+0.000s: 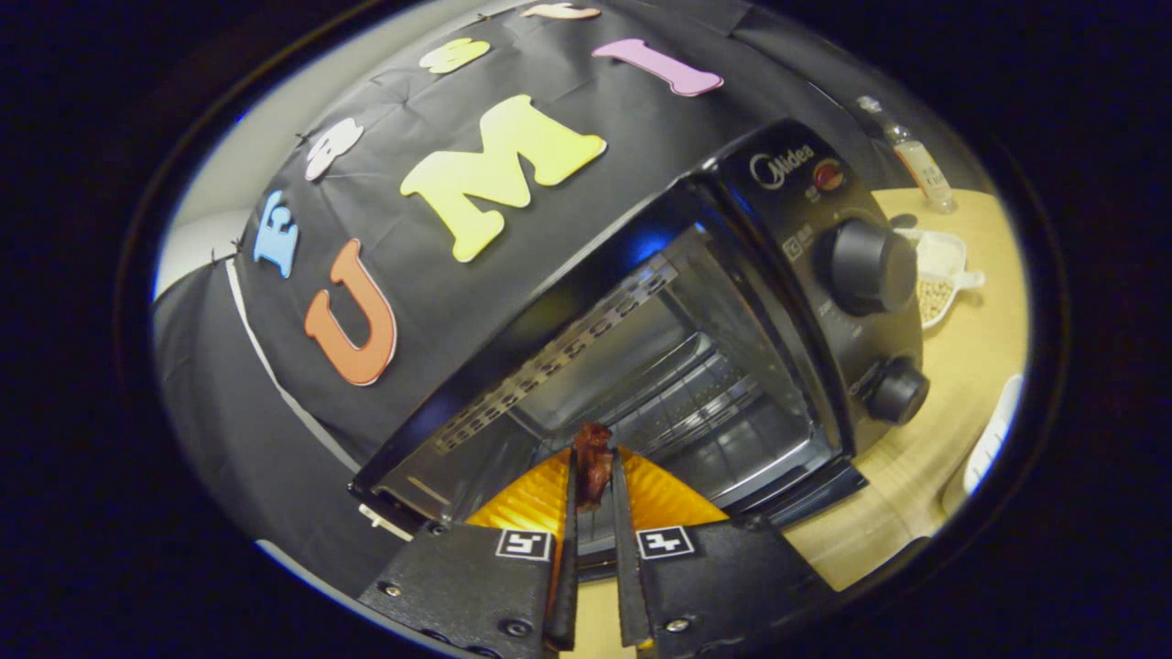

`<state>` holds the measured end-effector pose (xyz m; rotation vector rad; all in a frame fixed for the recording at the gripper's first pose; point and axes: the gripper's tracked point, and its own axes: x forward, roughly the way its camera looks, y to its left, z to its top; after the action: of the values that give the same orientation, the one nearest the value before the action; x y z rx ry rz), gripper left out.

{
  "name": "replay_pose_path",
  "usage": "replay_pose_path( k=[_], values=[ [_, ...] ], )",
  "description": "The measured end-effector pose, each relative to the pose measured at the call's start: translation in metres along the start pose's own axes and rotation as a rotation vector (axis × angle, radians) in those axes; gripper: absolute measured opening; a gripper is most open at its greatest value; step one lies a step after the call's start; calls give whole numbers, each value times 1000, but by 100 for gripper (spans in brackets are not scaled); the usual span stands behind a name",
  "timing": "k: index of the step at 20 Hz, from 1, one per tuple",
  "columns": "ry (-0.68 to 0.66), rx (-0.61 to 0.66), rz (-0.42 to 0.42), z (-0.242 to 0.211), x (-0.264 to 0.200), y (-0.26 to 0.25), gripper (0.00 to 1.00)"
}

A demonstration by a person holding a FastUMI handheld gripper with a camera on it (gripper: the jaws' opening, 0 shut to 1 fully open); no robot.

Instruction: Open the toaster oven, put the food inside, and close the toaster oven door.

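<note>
The oven (732, 302), marked "Midea" above its two knobs (870, 267), stands open on the surface (961, 366) with its rack (696, 403) bare and roomy just beyond the claw (593, 476), whose fingers are nearly closed, pinching a dark reddish piece of food (593, 462) between their tips.

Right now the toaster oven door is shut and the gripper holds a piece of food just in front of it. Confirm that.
One thing is wrong: the toaster oven door is open, not shut. The gripper view shows straight into the cavity, with the wire rack exposed. The rest holds: the gripper is shut on the piece of food, just in front of the oven's opening.
</note>
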<state>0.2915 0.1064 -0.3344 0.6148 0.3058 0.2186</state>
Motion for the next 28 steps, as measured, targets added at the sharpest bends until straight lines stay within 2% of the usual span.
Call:
replay_pose_path(
  k=[3,4,6,11,17,18,19,21,23,24,25,28],
  values=[
    [-61,-44,-58,13,-4,-13,26],
    [-77,-54,-62,15,-5,-14,40],
    [-96,-88,-71,17,-9,-15,44],
    [-103,-112,-24,8,-35,-1,56],
    [-174,-344,21,0,-99,31,63],
    [-174,-405,28,-3,-112,36,70],
    [-187,-458,-2,-5,-129,34,78],
    [-210,-506,-4,-8,-161,43,82],
    [-224,-574,-20,-8,-189,52,94],
    [-210,-621,-53,-13,-201,49,100],
    [-189,-651,-77,-19,-209,48,100],
    [-76,-629,-54,-46,-228,54,100]
  ],
)
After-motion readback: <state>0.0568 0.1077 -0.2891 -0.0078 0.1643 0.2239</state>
